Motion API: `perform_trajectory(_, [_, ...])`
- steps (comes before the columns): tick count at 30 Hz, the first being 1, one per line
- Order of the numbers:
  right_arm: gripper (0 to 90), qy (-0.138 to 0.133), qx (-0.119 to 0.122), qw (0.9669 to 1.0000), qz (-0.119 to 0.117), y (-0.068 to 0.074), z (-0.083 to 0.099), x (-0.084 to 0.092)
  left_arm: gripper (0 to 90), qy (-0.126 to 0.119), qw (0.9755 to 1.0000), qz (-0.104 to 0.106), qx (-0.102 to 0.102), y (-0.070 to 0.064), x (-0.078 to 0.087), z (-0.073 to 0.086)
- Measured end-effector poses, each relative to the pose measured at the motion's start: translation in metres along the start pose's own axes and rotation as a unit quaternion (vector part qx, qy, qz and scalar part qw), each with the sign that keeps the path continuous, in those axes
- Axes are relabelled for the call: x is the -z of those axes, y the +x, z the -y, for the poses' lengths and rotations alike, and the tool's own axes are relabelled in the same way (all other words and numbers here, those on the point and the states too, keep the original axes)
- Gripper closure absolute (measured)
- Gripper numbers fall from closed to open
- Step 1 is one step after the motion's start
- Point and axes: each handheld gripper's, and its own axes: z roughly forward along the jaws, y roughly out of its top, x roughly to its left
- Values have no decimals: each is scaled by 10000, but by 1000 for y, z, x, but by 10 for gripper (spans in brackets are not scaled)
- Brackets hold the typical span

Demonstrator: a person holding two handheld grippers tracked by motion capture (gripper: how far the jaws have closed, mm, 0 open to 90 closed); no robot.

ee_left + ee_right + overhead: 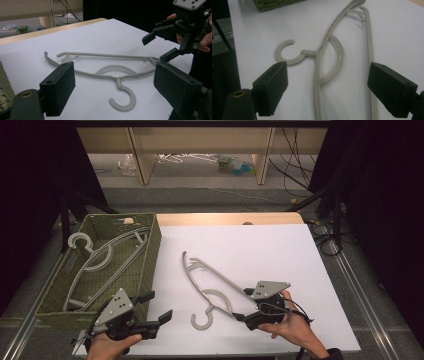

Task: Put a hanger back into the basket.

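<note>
A grey plastic hanger [212,308] lies flat on the white table cover, its hook pointing toward the near edge. My right gripper [244,305] stands open at the hanger's near right end. In the right gripper view the hanger [317,53] runs between the wide-apart jaws, and the pads do not touch it. My left gripper [159,306] is open at the near left, beside the basket's corner, and holds nothing. In the left gripper view it faces the hanger [117,81], with the right gripper [156,48] farther off.
A green woven basket [150,251] at the left holds other grey hangers [100,257]. The white cover [260,250] stretches bare behind the hanger. Wooden shelf legs and small clutter [232,165] stand on the floor beyond the table.
</note>
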Motion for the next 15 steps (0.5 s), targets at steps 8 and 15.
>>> perform_trajectory(8, [172,471,25,9989,-5,2,3,-8,166,226,9997,79,-97,-6,-10,15])
perform_trajectory(15, [212,884,23,9959,-194,6,7,-20,165,274,9996,52,-102,-7,-14,20])
